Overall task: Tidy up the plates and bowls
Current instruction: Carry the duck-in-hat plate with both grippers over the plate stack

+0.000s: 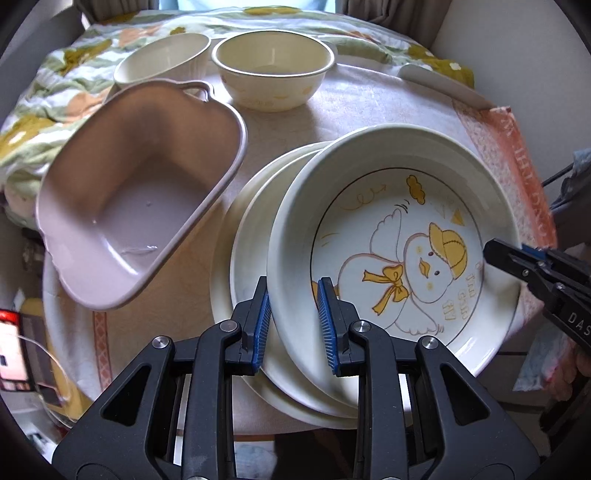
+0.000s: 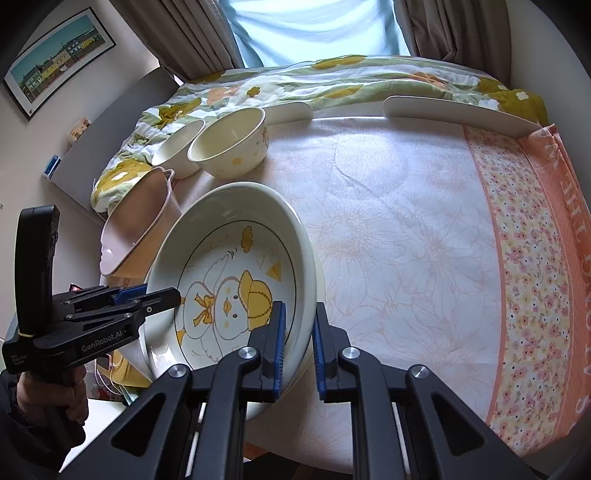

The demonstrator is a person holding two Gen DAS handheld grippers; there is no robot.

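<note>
Duck plate (image 1: 399,258) clamped between both grippers

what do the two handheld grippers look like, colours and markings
Both the left gripper and right gripper are black plastic clamp-style frames with silver rivets and ribbed blue pads. White lettering on the left one's side reads GenRobot.AI. A dark sleeve covers that arm.

A pale cloth (image 2: 388,229) with an orange flowered border (image 2: 532,280) covers the table. Behind it lies a rumpled quilt (image 2: 332,79) printed with green and yellow flowers, below brown curtains (image 2: 199,33) and a bright window (image 2: 314,26). A framed picture (image 2: 59,62) of coloured houses hangs on the wall.
</note>
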